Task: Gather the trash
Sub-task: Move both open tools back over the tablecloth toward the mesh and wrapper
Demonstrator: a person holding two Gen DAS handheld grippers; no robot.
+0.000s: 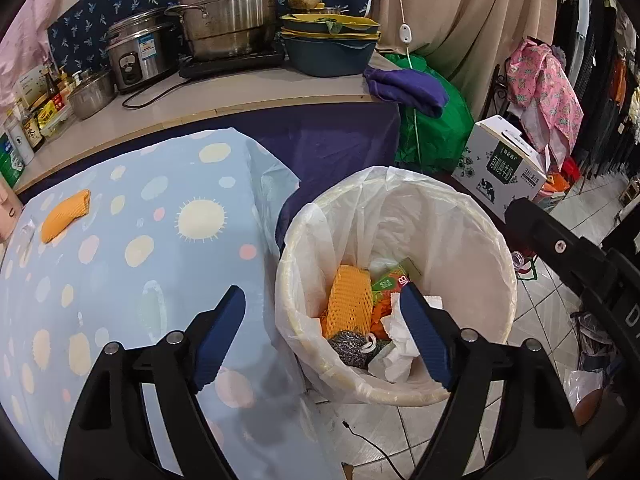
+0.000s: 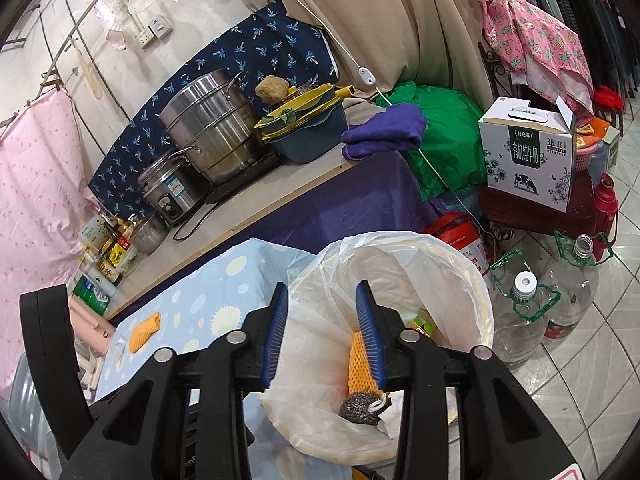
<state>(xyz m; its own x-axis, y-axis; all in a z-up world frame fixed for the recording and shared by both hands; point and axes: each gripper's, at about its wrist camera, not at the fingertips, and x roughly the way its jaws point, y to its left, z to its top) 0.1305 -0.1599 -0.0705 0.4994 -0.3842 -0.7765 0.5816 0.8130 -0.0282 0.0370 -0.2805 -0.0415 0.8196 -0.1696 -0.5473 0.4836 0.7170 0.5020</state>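
Two grippers hang over the scene with nothing in either: the left gripper (image 1: 322,336) has its blue pads spread wide, straddling the near-left rim of the round cream trash bin lined with a translucent white plastic bag (image 1: 496,240), and the right gripper (image 2: 322,332) is parted more narrowly above that same bin (image 2: 480,280).

Inside the bin lie an orange foam fruit net (image 1: 348,304), a grey steel-wool scrubber (image 1: 350,348), crumpled white paper (image 1: 396,336) and a green-and-red carton (image 1: 394,280).

One piece appears left to collect: a second orange foam net sleeve (image 1: 66,216) lying on the pale blue dotted tabletop (image 1: 140,264), at its far-left part, well apart from the bin. From the left gripper it lies far and to the left; in the right wrist view the same sleeve (image 2: 145,332) sits left of the pads, beyond the left arm. Its long axis runs diagonally, near-left to far-right.

Judging by this, the left gripper is the nearer one, and would need to swing left across the tabletop and turn its pads across the sleeve's narrow width.
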